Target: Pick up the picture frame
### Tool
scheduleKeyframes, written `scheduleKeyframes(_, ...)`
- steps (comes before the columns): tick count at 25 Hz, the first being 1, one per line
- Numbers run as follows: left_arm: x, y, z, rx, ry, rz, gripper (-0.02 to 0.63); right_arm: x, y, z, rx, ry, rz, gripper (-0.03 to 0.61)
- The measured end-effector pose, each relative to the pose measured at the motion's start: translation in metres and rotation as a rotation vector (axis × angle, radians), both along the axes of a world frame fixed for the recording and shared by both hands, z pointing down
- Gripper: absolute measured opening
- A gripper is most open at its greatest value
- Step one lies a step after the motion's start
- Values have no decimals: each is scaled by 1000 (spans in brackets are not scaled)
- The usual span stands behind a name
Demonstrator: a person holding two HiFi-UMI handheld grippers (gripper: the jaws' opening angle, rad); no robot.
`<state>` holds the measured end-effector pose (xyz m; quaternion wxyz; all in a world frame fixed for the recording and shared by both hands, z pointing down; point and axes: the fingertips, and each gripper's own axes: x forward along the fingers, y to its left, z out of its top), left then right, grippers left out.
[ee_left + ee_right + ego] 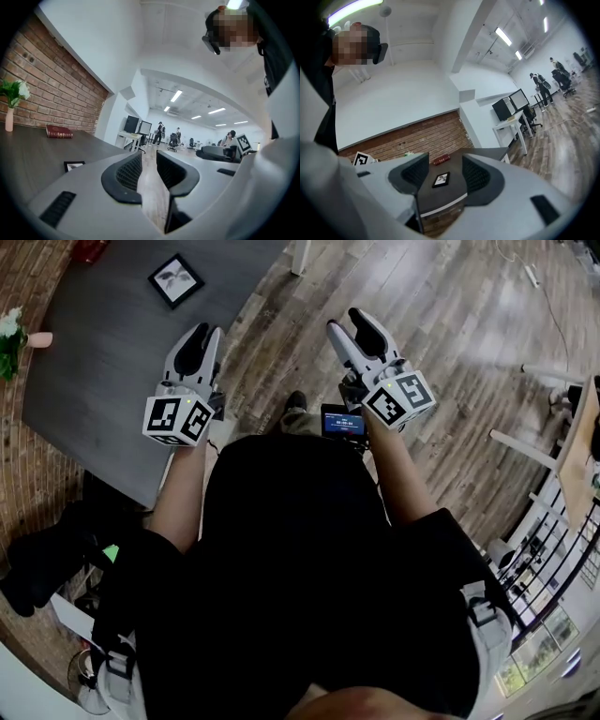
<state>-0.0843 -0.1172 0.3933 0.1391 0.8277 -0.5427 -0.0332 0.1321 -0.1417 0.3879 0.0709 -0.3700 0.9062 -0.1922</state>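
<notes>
The picture frame, black with a white print, lies flat at the far end of the dark grey table. My left gripper hovers over the table's near right edge, well short of the frame, open and empty. My right gripper is over the wooden floor to the right of the table, also open and empty. In the left gripper view the frame shows left of the jaws. In the right gripper view the frame appears far off, between the jaws of my right gripper.
A red book lies at the table's far end and a pink vase of flowers stands by the brick wall. A black bag sits on the floor at the near left. Desks, chairs and people fill the office beyond.
</notes>
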Motion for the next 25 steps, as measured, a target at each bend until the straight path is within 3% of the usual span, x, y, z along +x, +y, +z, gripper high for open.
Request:
scheduleKeyframes(10,-28,-49,4,-13,-19,-164,91,11,-72,12,-14,8,-60,224)
scheduleKeyframes(19,-81,-94,34,-49,15,-265,91,-44,-132,34,-58,46,-158,224)
scheduleKeyframes(25,-138,-144,41,-60,65,-364,91,-112,-196,32,-62,85,-279,224)
